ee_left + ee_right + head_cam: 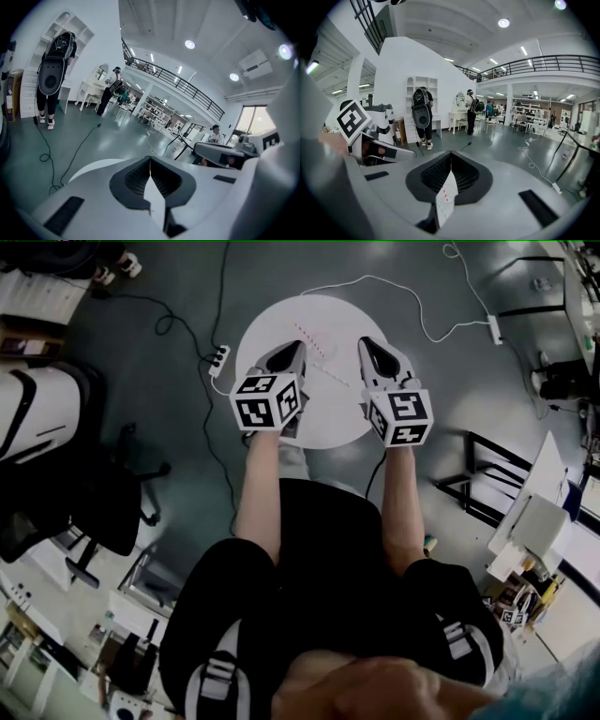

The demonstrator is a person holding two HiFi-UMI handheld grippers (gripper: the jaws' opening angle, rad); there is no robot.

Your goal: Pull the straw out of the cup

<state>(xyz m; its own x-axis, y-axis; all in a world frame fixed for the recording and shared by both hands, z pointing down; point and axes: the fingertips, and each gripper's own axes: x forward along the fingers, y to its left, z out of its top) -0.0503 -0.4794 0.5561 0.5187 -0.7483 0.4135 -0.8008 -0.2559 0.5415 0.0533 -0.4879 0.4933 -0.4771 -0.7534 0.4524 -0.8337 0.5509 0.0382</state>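
A round white table [272, 320] is stood on a grey floor, and both tools are held above its near half. The left gripper [287, 347] is held toward the table's left edge and the right gripper [374, 343] toward its right edge, both pointing at the far edge.

The straw [314, 345], thin and white with red stripes, is laid flat near the middle of the table between the two grippers. It is touched by neither of them. No cup can be made out in any view.

The main risk is judged to be this: if either tool were lowered as it stands, the light straw would likely be nudged or rolled toward the table's edge, not gripped, since no gap is offered. It could also be flattened by too hard a pinch.

In the left gripper view the left gripper's [150, 161] jaws are seen pressed together with nothing between them. The right gripper's [451, 166] jaws are likewise closed and empty. Only a sliver of table and straw [444, 193] is glimpsed below their tips.
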